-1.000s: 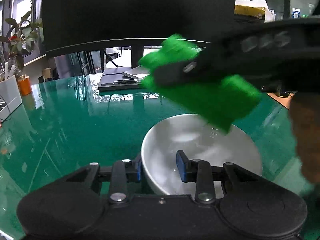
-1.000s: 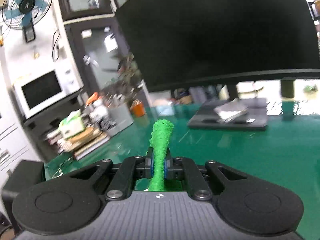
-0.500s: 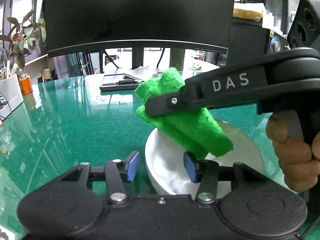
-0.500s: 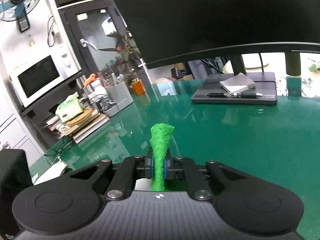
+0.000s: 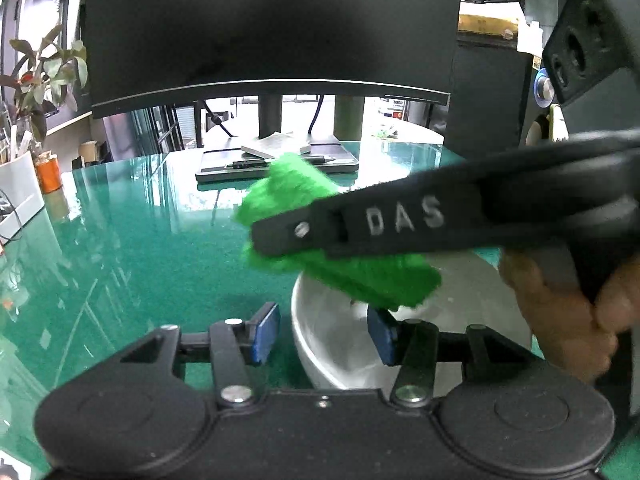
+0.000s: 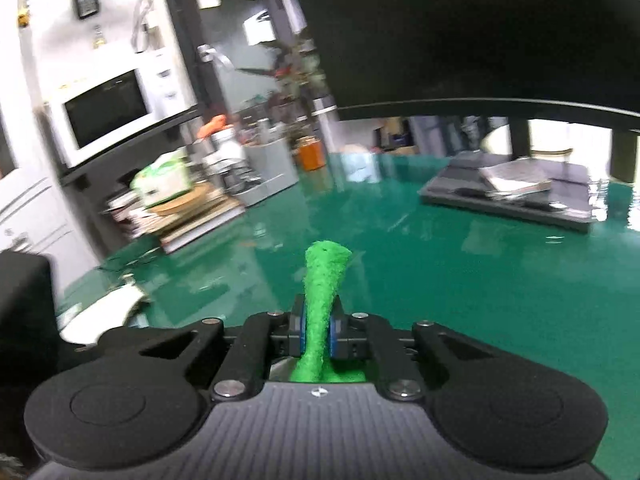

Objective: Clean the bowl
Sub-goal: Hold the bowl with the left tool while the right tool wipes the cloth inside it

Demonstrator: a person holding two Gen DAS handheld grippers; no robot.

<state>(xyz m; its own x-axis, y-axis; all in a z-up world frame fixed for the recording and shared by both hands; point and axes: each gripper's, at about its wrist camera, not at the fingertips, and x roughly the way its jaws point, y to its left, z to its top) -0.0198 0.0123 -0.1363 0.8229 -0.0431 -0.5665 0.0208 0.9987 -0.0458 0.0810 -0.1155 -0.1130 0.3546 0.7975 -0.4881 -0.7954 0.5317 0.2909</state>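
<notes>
Over green table (image 5: 120, 248), left gripper (image 5: 322, 330) has released bowl (image 5: 332, 332).

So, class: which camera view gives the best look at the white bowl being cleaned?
The left wrist view. There the white bowl shows its rim and inside, with the green sponge over it. The right wrist view shows almost nothing of the bowl; the right gripper and the pinched sponge hide it.
</notes>
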